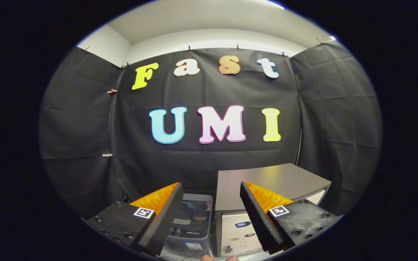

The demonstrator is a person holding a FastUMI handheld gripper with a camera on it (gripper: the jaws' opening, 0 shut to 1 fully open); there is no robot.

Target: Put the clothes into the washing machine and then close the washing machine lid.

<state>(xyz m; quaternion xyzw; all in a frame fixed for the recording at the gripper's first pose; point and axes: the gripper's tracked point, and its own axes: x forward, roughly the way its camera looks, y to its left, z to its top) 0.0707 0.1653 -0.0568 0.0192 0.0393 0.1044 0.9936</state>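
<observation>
My gripper [210, 203] hangs with its fingers [165, 214] spread wide apart, nothing between them. Just beyond them, low down, stands the small washing machine [193, 221], its dark lid [194, 210] down, something dark showing through it. To its right, touching or nearly so, sits a taller grey box [267, 181] with a flat top. Fingertips of a hand [218, 258] peek in nearest me.
</observation>
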